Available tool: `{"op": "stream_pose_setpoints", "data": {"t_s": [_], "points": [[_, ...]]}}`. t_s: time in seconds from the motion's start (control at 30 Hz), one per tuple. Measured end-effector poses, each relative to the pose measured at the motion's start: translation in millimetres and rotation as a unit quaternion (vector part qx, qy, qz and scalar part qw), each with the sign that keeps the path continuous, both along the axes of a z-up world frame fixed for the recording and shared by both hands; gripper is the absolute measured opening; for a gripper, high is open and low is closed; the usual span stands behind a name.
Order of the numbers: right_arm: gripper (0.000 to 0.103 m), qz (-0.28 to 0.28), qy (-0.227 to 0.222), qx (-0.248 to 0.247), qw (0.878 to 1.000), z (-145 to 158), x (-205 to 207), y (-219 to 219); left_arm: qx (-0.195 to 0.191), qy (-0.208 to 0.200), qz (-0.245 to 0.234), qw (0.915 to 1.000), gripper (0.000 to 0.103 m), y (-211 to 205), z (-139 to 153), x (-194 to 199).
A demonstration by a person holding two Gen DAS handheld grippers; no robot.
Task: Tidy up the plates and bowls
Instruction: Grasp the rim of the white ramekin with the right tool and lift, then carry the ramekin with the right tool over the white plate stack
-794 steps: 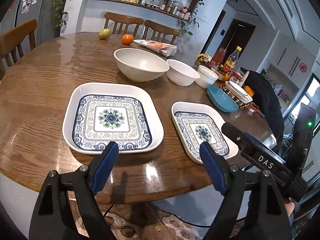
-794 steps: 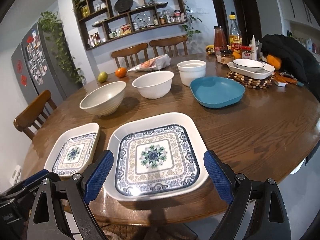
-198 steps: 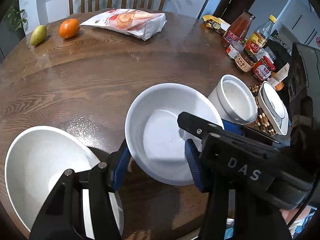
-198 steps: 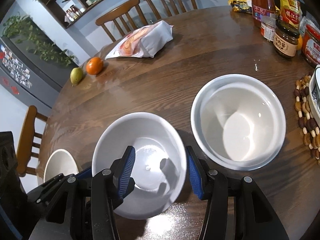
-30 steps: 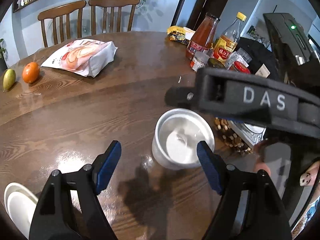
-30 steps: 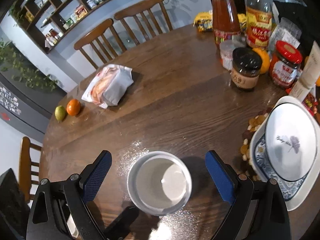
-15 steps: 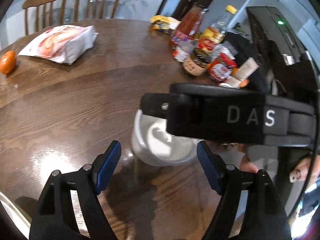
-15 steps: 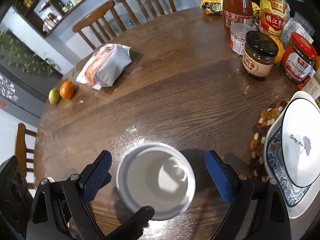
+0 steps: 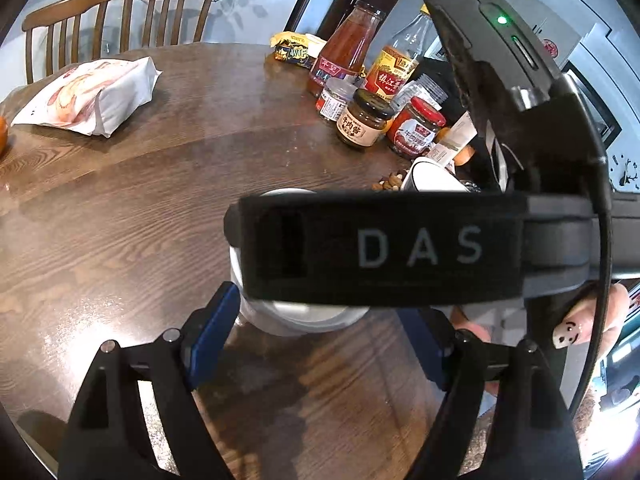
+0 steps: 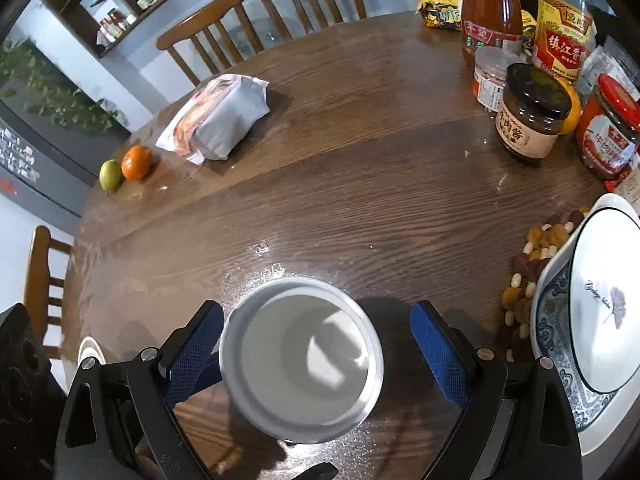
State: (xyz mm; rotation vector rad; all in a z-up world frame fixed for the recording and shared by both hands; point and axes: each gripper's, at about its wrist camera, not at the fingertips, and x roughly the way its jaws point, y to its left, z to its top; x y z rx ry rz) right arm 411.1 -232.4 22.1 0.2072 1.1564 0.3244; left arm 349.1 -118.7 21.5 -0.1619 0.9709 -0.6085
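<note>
The right gripper (image 10: 316, 354) straddles the deep white bowl (image 10: 300, 360), jaws apart, positioned to clamp its rim. The left gripper (image 9: 320, 336) is likewise spread, beside that bowl.

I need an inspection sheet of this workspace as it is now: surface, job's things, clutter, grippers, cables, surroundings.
Surface: round wooden table, shiny.
Job's things: white bowl between both grippers; oval dish in patterned plate on bead trivet.
Clutter: snack bag, orange, green fruit, jars, bottles.
Grippers: right gripper open around bowl; left gripper open, partly hidden.
Cables: black cable near right gripper's body.
Surroundings: chairs, shelf.
</note>
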Motion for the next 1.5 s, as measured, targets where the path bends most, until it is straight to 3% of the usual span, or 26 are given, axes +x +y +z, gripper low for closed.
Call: {"op": "stream_pose_setpoints", "data": {"t_s": [0.3,0.47,0.97,1.07,1.1,1.13,1.17,1.5], "points": [[0.095,0.027,-0.002,0.007,1.0,-8,1,6,0.008,-0.005,0.006,0.9999,0.077,-3,-6,2],[0.089,0.042,0.008,0.009,0.999,-14,3,13,0.016,-0.005,0.006,0.9998,0.074,-3,-6,2],[0.088,0.04,0.022,-0.003,0.999,-17,3,10,0.012,-0.003,-0.007,0.9999,0.073,-7,-8,1],[0.088,0.044,0.019,-0.004,0.999,-16,2,10,0.002,0.004,-0.004,1.0,0.069,-5,-7,3],[0.088,0.043,0.018,0.001,0.999,-17,3,8,-0.004,0.008,0.001,1.0,0.064,-2,-7,4],[0.088,0.041,0.017,0.005,0.999,-16,2,7,-0.004,0.014,0.015,0.9998,0.049,1,-8,6],[0.088,0.039,0.016,0.004,0.999,-17,2,7,0.004,0.013,0.02,0.9997,0.045,3,-8,7],[0.088,0.044,0.006,-0.015,0.999,-13,1,16,0.041,-0.003,0.034,0.9986,0.046,1,-5,4]]}}
